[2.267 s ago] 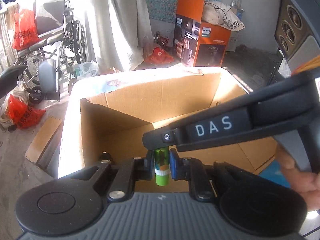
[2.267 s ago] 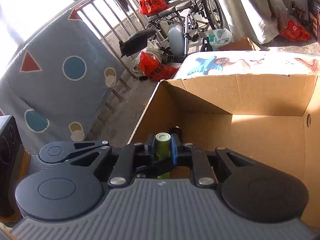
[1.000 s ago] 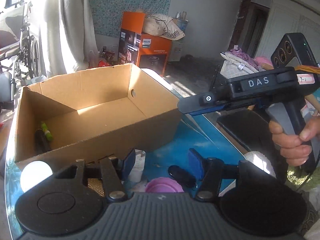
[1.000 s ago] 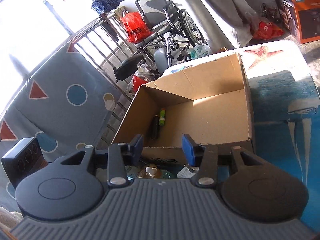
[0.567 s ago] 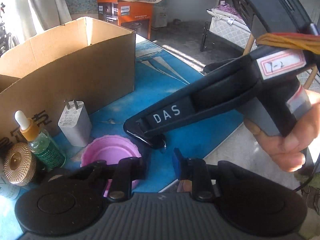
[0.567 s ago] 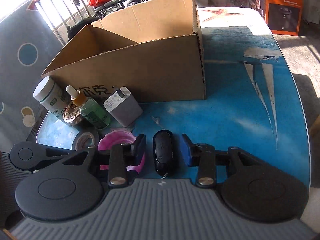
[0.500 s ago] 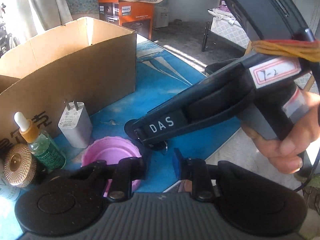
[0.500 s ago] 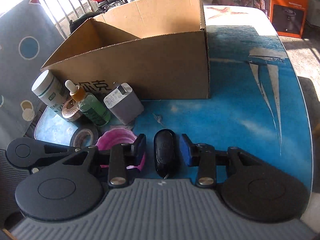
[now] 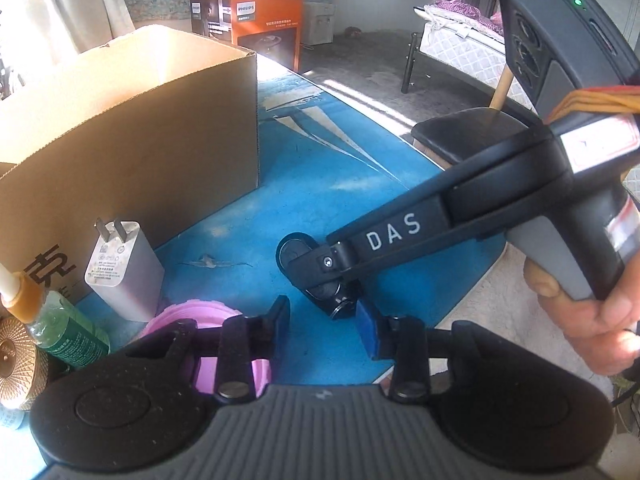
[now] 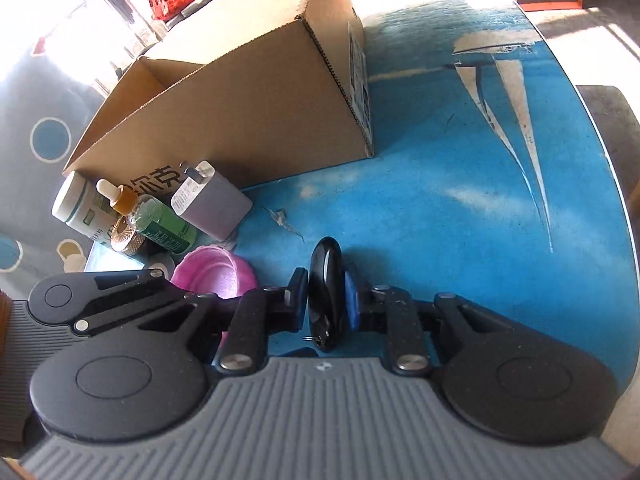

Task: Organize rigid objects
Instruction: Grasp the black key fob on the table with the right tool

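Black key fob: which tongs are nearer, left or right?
Right. The right tongs have just closed on the black key fob. The left tongs are open, just short of it, not touching.

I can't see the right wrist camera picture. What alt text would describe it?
The right gripper has closed on a black key fob lying on a blue table. Behind stand a cardboard box, white charger, green dropper bottle and pink lid.
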A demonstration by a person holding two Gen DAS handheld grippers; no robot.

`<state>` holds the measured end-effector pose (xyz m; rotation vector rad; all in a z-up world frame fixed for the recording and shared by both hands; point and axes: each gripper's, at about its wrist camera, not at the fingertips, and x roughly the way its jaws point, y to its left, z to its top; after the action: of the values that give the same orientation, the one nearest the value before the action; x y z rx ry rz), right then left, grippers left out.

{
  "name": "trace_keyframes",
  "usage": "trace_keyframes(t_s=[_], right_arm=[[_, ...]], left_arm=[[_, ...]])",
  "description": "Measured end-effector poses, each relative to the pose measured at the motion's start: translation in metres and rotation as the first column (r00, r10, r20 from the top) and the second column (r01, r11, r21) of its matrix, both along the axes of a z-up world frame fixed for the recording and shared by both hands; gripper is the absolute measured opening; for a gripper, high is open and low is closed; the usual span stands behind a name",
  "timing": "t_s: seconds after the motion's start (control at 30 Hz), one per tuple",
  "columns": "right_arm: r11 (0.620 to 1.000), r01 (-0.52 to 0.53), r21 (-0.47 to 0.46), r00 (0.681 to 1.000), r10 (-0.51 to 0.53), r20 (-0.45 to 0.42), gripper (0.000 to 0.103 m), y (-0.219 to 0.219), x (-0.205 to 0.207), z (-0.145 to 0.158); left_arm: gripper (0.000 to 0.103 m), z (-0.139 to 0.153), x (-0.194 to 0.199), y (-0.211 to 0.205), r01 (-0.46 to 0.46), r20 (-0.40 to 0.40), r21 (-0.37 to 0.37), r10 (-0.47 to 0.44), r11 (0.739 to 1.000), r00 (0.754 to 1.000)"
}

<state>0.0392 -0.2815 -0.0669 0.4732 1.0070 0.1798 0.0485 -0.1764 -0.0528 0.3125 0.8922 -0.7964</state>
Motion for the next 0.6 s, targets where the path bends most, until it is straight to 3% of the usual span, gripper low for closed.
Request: trace_keyframes(t_s=[0.17, 0.4, 0.5, 0.6], right_arm=[[0.99, 0.031, 0.139, 0.999, -0.028, -0.018, 0.016, -0.012, -0.001, -0.01], [0.983, 0.057, 0.175, 0.998, -0.06, 0.01, 0.016, -0.011, -0.009, -0.008], [0.983, 0.059, 0.175, 0.997, -0.068, 0.046, 0.015, -0.007, -0.016, 0.007], [0.99, 0.036, 0.136, 0.99, -0.054, 0.132, 0.015, 0.002, -0.024, 0.043]], left_arm=[[0.04, -0.006, 0.003, -0.008, -0.011, 0.007, 0.016, 0.011, 1.0, 1.0], [0.039, 0.005, -0.004, 0.0, -0.015, 0.033, 0.012, 0.015, 1.0, 0.999], [0.039, 0.024, -0.012, 0.006, -0.015, 0.072, -0.014, 0.016, 1.0, 0.997], [0.039, 0.053, -0.019, 0.017, -0.013, 0.146, -0.054, 0.021, 0.998, 0.989]])
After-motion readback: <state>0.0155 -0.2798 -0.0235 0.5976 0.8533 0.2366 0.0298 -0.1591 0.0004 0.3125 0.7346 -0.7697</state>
